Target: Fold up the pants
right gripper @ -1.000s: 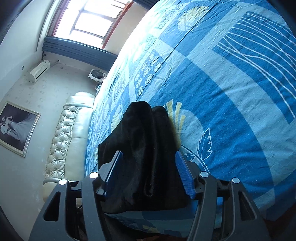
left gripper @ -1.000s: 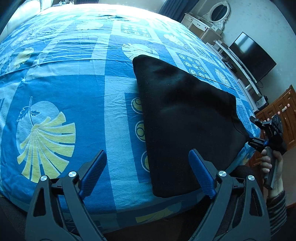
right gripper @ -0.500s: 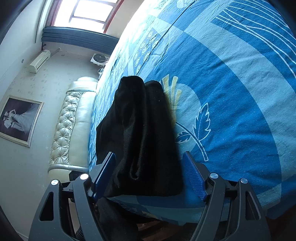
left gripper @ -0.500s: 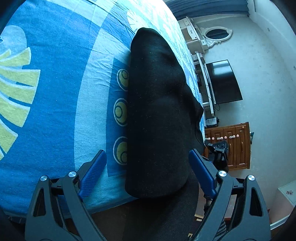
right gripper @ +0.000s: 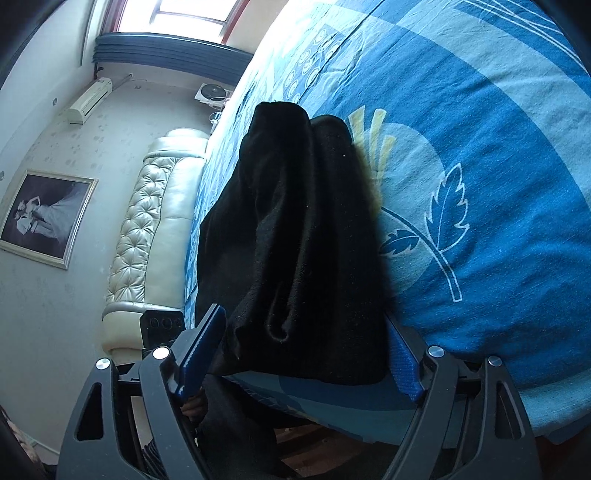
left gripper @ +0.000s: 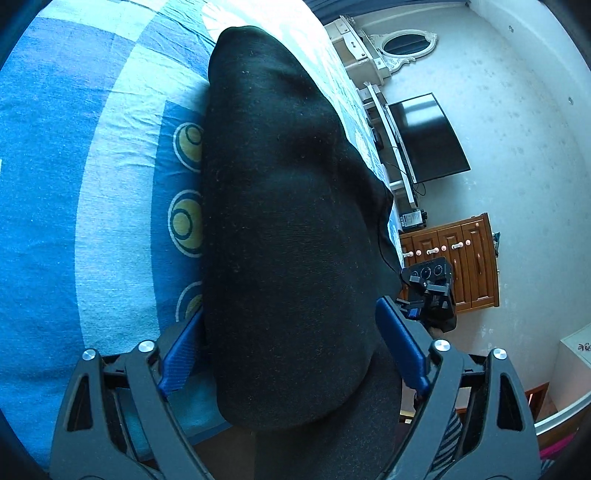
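Observation:
The black pants (left gripper: 280, 221) lie folded lengthwise on the blue patterned bed sheet (left gripper: 74, 184), one end hanging over the near bed edge. My left gripper (left gripper: 291, 354) is open, its blue fingers either side of the near end of the pants. In the right wrist view the pants (right gripper: 295, 240) show their other end with bunched folds. My right gripper (right gripper: 299, 358) is open and straddles that end at the bed edge. The right gripper also shows in the left wrist view (left gripper: 430, 291), past the pants.
A dark TV (left gripper: 428, 136) on a white stand, a wooden cabinet (left gripper: 465, 258) and a white dresser with an oval mirror (left gripper: 402, 44) stand along the wall. A cream tufted sofa (right gripper: 155, 221), a framed picture (right gripper: 44, 218) and a window (right gripper: 192, 14) show in the right wrist view.
Both grippers have come down and in toward the bed edge. The ends of the pants now sit between the open fingers of each, where before they lay further ahead.

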Available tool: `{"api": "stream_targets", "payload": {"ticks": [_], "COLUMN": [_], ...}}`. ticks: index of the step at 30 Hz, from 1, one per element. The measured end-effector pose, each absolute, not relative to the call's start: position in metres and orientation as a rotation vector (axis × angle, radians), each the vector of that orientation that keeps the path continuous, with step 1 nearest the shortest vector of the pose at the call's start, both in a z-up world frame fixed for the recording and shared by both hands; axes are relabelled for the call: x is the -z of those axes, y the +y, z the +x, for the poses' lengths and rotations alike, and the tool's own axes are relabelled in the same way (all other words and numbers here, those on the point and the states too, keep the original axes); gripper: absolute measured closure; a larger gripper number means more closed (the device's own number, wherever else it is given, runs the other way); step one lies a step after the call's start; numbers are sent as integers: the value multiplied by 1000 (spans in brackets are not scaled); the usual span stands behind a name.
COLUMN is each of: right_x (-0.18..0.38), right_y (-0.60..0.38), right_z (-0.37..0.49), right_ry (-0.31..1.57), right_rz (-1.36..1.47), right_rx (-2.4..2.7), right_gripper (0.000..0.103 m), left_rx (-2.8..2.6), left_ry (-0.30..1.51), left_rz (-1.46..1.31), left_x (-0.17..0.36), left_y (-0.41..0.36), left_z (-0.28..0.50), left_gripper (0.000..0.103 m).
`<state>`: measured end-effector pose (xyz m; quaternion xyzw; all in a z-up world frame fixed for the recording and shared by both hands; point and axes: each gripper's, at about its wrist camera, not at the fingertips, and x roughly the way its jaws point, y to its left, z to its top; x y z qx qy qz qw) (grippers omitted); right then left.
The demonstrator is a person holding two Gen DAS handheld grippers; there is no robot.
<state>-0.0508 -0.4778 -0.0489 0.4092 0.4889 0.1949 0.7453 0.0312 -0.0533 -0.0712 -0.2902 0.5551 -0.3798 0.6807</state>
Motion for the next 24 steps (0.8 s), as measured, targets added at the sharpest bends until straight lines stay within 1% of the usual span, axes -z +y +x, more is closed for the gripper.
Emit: {"api": "stream_targets", "payload": {"ticks": [1, 2, 3, 4, 5, 8, 13, 24], "right_x": [48, 47, 48, 47, 46, 43, 44, 54], "right_y": [-474, -472, -471, -471, -470, -463, -447, -374], "right_z": [-50, -49, -49, -49, -49, -48, -43, -19], "right_ry": [1083, 1091, 1093, 1088, 1084, 1073, 1073, 1138], "right_rz": [864, 844, 842, 845, 842, 828, 823, 774], "right_rx": [-416, -408, -409, -410, -407, -399, -414, -535], "right_gripper": [33, 39, 47, 51, 52, 53, 54, 54], "left_rx": [835, 819, 805, 803, 800, 782, 737, 626], "left_ry": [1264, 1286, 1296, 1296, 1294, 1282, 1269, 1238], "left_rz": [-631, -615, -609, -610, -609, -574, -554, -572], "left_x": [74, 77, 78, 78, 77, 71, 63, 54], "left_y": [-55, -57, -57, -56, -55, -56, -44, 28], "left_z": [32, 33, 37, 37, 37, 34, 32, 19], "left_gripper": [39, 52, 56, 60, 63, 65, 66, 66]}}
